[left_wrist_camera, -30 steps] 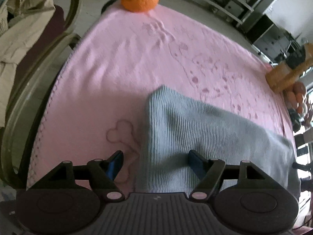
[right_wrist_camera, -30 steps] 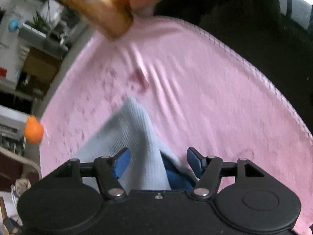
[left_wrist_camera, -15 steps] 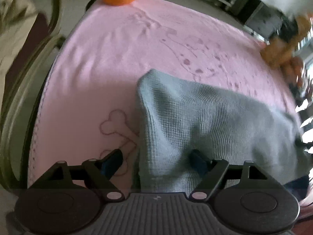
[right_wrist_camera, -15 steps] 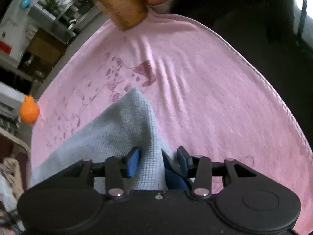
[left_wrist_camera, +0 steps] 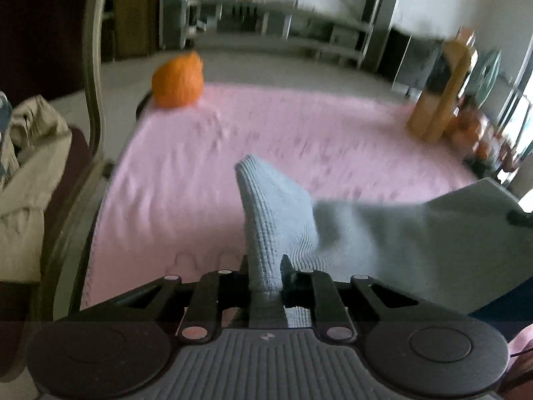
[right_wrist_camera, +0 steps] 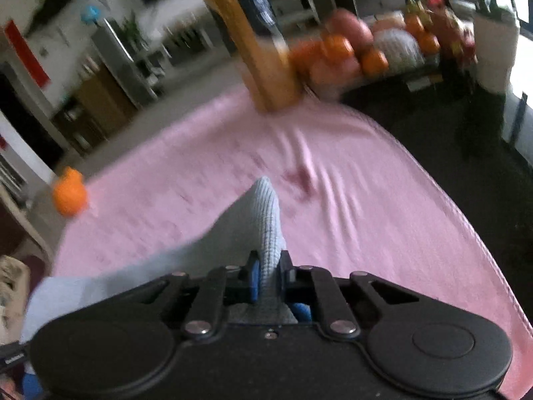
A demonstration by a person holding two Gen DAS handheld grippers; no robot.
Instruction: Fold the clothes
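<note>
A light grey-blue knit garment [left_wrist_camera: 276, 213] lies over a pink blanket [left_wrist_camera: 186, 173] that covers the table. My left gripper [left_wrist_camera: 265, 268] has its jaws closing, pads pinching the garment's left corner, which stands up in a peak. In the right wrist view my right gripper [right_wrist_camera: 267, 266] is closing as well, clamped on the other corner of the knit garment [right_wrist_camera: 266, 220], which rises from the pink blanket [right_wrist_camera: 366, 220]. The cloth stretches between the two grippers, lifted off the blanket.
An orange plush ball [left_wrist_camera: 177, 81] sits at the blanket's far left corner. A tall orange box [right_wrist_camera: 253, 43] and a pile of fruit [right_wrist_camera: 349, 53] stand at the far right. A chair with beige clothing [left_wrist_camera: 30, 180] is on the left.
Both grippers went from open around the garment's corners to pinched on them, then rose and tilted up, so the corners lifted and more of the room behind shows.
</note>
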